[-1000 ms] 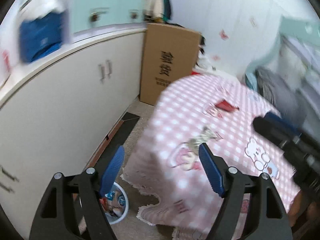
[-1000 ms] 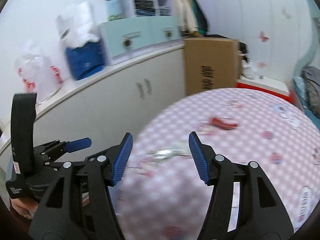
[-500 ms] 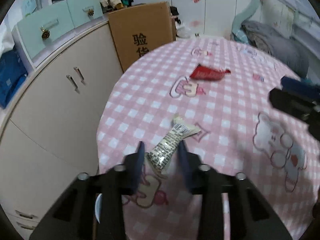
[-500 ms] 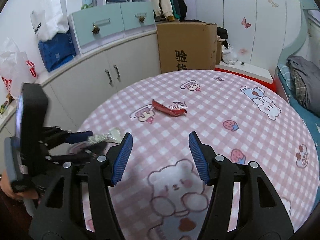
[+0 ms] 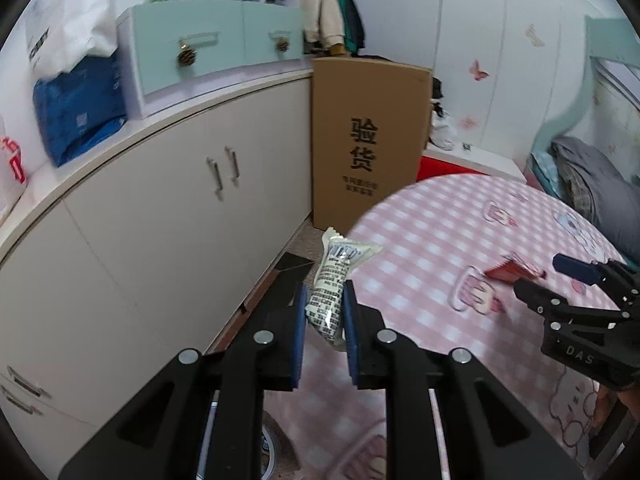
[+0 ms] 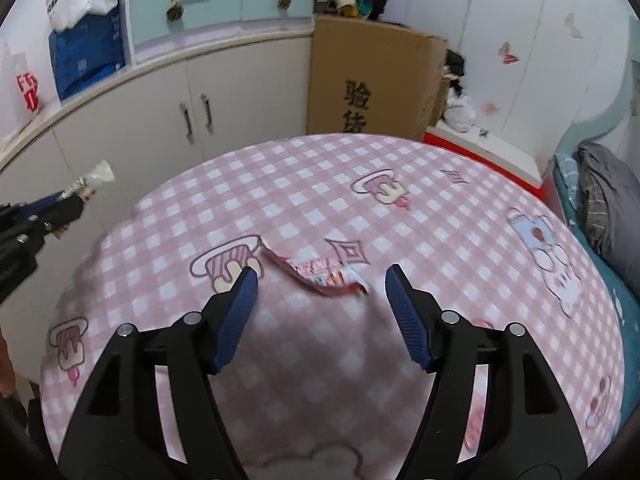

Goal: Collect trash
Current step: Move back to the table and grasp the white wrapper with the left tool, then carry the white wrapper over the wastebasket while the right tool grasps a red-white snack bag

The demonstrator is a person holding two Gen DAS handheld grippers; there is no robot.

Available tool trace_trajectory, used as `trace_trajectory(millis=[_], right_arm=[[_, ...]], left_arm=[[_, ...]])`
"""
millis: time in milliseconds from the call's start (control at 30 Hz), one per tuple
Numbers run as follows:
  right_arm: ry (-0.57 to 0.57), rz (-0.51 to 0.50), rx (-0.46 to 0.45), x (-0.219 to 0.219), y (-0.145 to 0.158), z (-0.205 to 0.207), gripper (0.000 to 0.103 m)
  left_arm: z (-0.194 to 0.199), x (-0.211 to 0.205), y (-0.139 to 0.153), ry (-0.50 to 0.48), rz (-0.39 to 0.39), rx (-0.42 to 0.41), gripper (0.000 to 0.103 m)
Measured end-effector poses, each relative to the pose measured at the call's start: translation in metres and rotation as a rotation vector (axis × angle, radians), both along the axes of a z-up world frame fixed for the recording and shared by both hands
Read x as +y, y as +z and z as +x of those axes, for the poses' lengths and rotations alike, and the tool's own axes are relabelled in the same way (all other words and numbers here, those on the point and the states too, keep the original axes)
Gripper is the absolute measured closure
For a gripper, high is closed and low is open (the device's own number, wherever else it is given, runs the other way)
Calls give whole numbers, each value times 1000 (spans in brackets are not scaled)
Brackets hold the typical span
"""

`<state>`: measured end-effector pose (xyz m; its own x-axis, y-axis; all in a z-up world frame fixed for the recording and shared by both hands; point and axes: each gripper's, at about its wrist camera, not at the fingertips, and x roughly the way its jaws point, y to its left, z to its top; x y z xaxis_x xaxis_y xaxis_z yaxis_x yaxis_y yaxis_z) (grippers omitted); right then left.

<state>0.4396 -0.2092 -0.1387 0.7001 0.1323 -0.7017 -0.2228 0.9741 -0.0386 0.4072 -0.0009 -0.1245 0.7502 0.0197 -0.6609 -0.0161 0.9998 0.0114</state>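
My left gripper is shut on a white printed snack wrapper and holds it in the air off the left edge of the round pink checked table. The wrapper also shows at the left of the right wrist view. My right gripper is open just above the table, its fingers on either side of a red snack wrapper lying flat. In the left wrist view the right gripper hovers by that red wrapper.
White cabinets curve along the left wall. A tall cardboard box stands behind the table. A bin rim peeks out on the floor under my left gripper. A bed with grey bedding lies to the right.
My left gripper closed on the white wrapper, lifted it and swung left off the table. My right gripper moved forward over the red wrapper.
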Motion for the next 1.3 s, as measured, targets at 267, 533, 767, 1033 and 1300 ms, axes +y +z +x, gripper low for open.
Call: trace_trajectory(millis=[267, 533, 767, 1033, 1300], right_arm=[[25, -26, 84, 10, -12, 28, 72], [27, -28, 69, 34, -9, 5, 83], [138, 60, 30, 93, 11, -38, 83], [306, 162, -12, 179, 26, -105, 83], [401, 191, 24, 248, 4, -141, 83]], left_arm=[[-3, 29, -6, 5, -44, 24, 86], [-22, 52, -10, -4, -93, 39, 86], [-54, 89, -12, 44, -113, 44, 86], [-99, 147, -20, 135, -109, 46, 86], [-136, 195, -47, 219, -112, 82, 86]])
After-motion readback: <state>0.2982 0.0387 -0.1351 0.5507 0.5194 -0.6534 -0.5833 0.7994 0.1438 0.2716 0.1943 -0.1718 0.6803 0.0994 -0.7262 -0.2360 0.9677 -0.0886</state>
